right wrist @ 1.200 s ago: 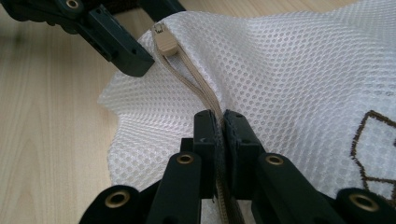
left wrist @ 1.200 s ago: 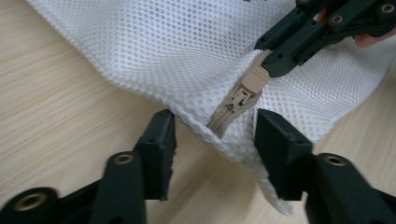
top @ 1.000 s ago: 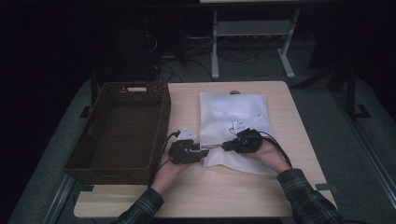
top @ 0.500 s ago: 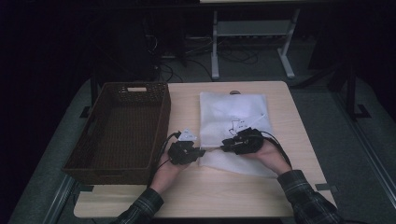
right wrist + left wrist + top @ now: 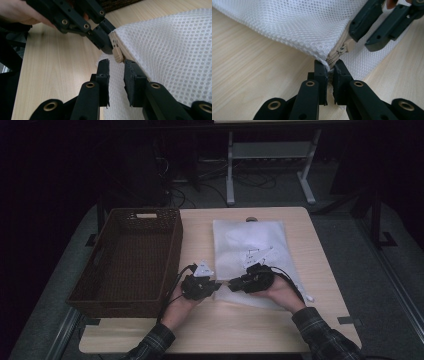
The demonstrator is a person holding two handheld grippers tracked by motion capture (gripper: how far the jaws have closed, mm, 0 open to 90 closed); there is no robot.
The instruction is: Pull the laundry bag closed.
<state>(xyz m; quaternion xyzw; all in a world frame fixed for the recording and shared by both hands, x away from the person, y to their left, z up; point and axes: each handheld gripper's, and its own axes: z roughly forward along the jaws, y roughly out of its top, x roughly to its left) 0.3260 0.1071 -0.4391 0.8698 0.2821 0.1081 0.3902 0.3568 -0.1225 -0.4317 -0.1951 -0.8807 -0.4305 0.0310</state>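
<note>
— Left gripper view: what was the left gripper (image 5: pixel 329 65) doing?

— Its jaws were pressed together on the corner of the white mesh bag (image 5: pixel 299 27), right at the end of the beige zipper (image 5: pixel 334 56). The small metal slider (image 5: pixel 341 49) sat just past the tips.

— And the right gripper (image 5: pixel 117 63)?

— In the right gripper view its jaws stood slightly apart and had just been closing a little. The beige zipper pull tab (image 5: pixel 117 54) hung just ahead of the tips; I could not tell whether the pads touched it. The left gripper's jaws clamped the bag corner just beyond.

— Where was the bag?

— From the high view, the mesh bag (image 5: pixel 252 245) lay flat on the wooden table (image 5: pixel 330 285), right of the brown wicker basket (image 5: pixel 132 260). Both grippers, left (image 5: pixel 217 284) and right (image 5: pixel 231 283), met tip to tip at the bag's near left corner, a hand behind each.
</note>
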